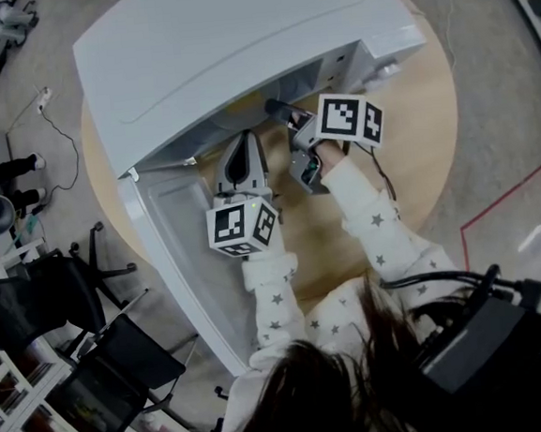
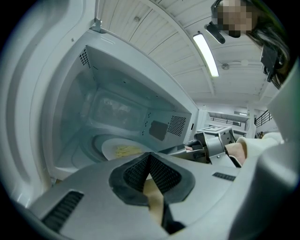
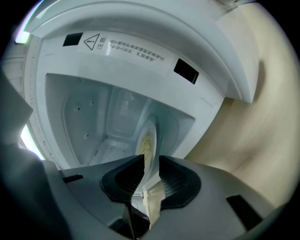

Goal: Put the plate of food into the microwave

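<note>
The white microwave point(image 1: 237, 44) stands on a round wooden table point(image 1: 424, 140), its door point(image 1: 185, 255) swung open toward me. Inside, on the turntable, sits the white plate point(image 2: 123, 150) with pale yellow food on it. My right gripper point(image 1: 280, 113) reaches into the cavity; in the right gripper view the plate's rim point(image 3: 146, 140) runs edge-on between its jaws point(image 3: 151, 164), which are shut on it. My left gripper point(image 1: 244, 145) hovers just outside the opening above the door, and its pads point(image 2: 150, 161) meet with nothing between them. From there the right gripper point(image 2: 187, 150) shows at the plate's right edge.
The open door covers the table's left front part. Bare tabletop point(image 3: 243, 126) lies right of the microwave. Black chairs point(image 1: 105, 366) and a cable point(image 1: 56, 126) are on the floor to the left, and a red tape line point(image 1: 505, 204) to the right.
</note>
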The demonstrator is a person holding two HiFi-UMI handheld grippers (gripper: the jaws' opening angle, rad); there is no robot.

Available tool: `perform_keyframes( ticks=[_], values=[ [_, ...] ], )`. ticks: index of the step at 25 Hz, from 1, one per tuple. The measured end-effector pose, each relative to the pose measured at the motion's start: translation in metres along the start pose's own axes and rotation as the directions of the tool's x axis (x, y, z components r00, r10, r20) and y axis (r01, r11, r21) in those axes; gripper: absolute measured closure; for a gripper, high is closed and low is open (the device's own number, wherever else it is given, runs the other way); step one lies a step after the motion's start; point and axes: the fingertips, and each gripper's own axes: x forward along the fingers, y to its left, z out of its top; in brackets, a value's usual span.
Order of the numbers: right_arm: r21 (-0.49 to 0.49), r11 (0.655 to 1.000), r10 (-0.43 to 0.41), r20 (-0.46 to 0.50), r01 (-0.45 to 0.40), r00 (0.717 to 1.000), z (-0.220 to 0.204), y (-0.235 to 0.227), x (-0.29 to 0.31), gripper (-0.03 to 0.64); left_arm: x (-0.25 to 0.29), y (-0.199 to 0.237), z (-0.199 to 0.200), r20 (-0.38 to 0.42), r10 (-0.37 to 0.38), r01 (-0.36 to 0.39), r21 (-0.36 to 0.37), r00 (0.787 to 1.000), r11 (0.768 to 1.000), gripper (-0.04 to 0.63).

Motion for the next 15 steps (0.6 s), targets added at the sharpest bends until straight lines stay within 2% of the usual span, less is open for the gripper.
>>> perform_keyframes(
  ticks=[9,15],
  values=[
    [0.012,0.999,0.032,0.018,-0.032,0.999,0.000,0.005,-0.026,0.532,-0.004,-0.012,0.009,0.017,-0.005,0.005,0.008,1.000,1.000,0.600],
    [0.024,0.987,0.155,0.023,-0.156,0.988,-0.006,0.030,-0.045,0.534,-0.013,-0.022,0.022,0.047,-0.009,0.008,0.021,0.999,1.000,0.601]
  ],
)
